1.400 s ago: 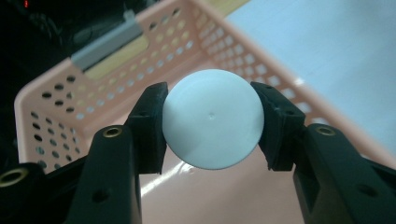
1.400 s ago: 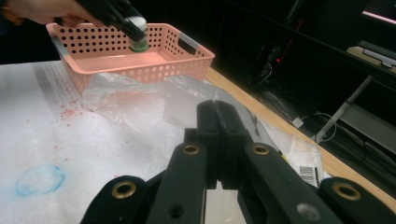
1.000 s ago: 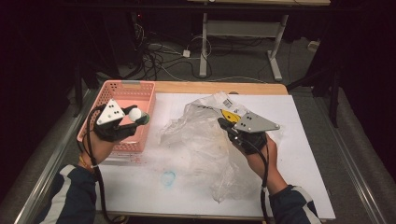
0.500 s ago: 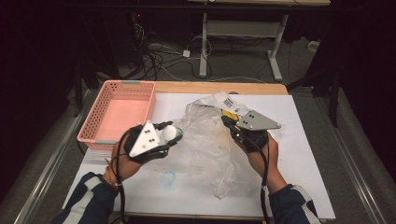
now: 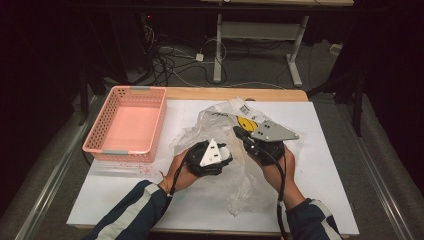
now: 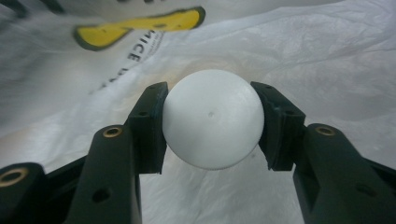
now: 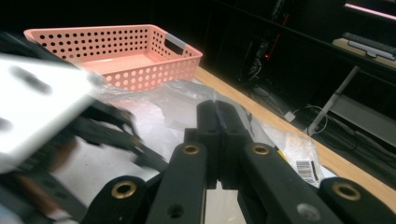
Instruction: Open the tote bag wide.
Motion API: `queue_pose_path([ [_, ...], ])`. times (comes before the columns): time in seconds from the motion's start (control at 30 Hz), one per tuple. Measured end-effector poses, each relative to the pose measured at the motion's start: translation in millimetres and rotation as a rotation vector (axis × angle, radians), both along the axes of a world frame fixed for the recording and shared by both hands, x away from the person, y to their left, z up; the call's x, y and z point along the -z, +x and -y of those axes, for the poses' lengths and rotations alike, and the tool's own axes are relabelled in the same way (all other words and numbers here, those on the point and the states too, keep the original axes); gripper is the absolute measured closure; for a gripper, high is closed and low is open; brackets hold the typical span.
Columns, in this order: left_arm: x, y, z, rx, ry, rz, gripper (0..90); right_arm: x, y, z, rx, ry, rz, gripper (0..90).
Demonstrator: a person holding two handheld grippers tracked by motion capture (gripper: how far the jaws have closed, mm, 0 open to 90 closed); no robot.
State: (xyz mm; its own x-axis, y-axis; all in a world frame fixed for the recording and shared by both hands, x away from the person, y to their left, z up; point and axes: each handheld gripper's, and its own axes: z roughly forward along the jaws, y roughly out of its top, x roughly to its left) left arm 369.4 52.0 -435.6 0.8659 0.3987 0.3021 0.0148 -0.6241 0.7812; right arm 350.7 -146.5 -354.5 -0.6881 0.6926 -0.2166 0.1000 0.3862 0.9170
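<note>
Between the left claw [image 6: 212, 123] pads sat a smooth white ball [image 6: 212, 119], gripped; ahead, the right claw [image 7: 217, 140] pinched the crinkled clear plastic bag [image 5: 220, 125], probably awaiting insertion.

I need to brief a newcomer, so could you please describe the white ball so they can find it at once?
Start at the clear plastic bag crumpled mid-table, right of the pink basket. The left gripper reaches into it, clamping the white ball: smooth, round and plain, unlike the wrinkled film around it.

Lab or test room: dark walls, tangled cables [image 5: 172, 62] on floor, bare desk frame [image 5: 257, 37] behind, white sheet [image 5: 320, 165] over wooden surface [image 5: 235, 94].
</note>
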Motion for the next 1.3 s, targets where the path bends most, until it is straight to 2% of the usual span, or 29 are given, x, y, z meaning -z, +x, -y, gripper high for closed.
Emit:
queue_pose_path([
  [0.07,9.0,7.7,8.0,-0.007,0.016,0.002,48.5,0.4,0.5,0.5,-0.001,0.002,-0.004,90.0],
  [0.13,17.9,16.1,15.3,-0.007,-0.007,-0.033,48.5,2.1,3.1,1.9,0.001,0.002,-0.017,90.0],
  [0.17,22.7,19.6,19.4,-0.017,0.006,-0.025,48.4,2.8,4.0,2.4,0.004,-0.003,-0.014,90.0],
  [0.2,27.8,23.5,23.5,-0.045,-0.008,-0.031,48.4,3.4,4.5,2.8,0.010,-0.003,-0.018,90.0],
  [0.27,35.4,31.3,27.4,-0.064,-0.022,-0.057,48.4,3.8,5.2,3.3,0.011,-0.001,-0.021,90.0],
  [0.3,38.1,33.7,28.9,-0.082,-0.006,-0.055,48.3,4.3,5.5,3.8,0.015,-0.003,-0.023,90.0],
  [0.37,40.7,36.6,29.0,-0.099,-0.036,-0.073,47.8,4.8,6.4,5.1,0.021,-0.011,-0.023,90.0],
  [0.4,40.7,36.6,28.9,-0.100,-0.032,-0.068,47.4,5.0,6.9,5.4,0.021,-0.012,-0.024,90.0],
  [0.47,39.7,34.8,29.1,-0.121,-0.013,-0.050,35.6,6.1,7.8,5.4,0.023,-0.017,-0.027,90.0],
  [0.63,36.0,22.7,24.5,-0.132,-0.021,-0.020,28.7,7.3,9.3,7.9,0.026,-0.023,-0.029,90.0],
  [0.7,32.1,13.2,21.1,-0.106,0.023,0.018,28.7,7.4,9.5,8.8,0.031,-0.021,-0.032,90.0],
  [0.77,26.4,0.8,16.1,-0.076,0.074,0.070,28.7,8.3,10.7,11.3,0.036,-0.016,-0.038,90.0],
  [0.83,19.1,-13.0,8.9,-0.046,0.096,0.110,28.6,9.3,11.8,12.9,0.039,-0.016,-0.044,90.0],
  [0.93,3.1,-37.5,-5.7,-0.006,0.106,0.172,28.3,9.8,12.3,14.8,0.040,-0.014,-0.049,90.0],
  [1.07,-13.4,-64.7,-31.7,0.026,0.083,0.229,28.3,9.8,11.1,17.4,0.034,-0.012,-0.057,90.0],
  [1.1,-16.9,-69.0,-39.4,0.013,0.073,0.245,28.1,9.9,10.7,17.7,0.030,-0.014,-0.058,90.0],
  [1.17,-23.7,-70.3,-57.0,-0.033,0.039,0.246,28.1,10.1,9.6,18.3,0.029,-0.016,-0.058,90.0],
  [1.23,-25.5,-64.6,-71.2,-0.092,0.035,0.254,28.0,10.1,9.1,18.6,0.029,-0.018,-0.060,90.0],
  [1.27,-24.6,-59.9,-77.6,-0.125,0.036,0.244,21.6,11.5,6.8,20.6,0.030,-0.027,-0.064,90.0],
  [1.3,-23.3,-56.0,-82.5,-0.149,0.031,0.229,21.6,11.5,6.8,20.6,0.030,-0.027,-0.064,90.0],
])
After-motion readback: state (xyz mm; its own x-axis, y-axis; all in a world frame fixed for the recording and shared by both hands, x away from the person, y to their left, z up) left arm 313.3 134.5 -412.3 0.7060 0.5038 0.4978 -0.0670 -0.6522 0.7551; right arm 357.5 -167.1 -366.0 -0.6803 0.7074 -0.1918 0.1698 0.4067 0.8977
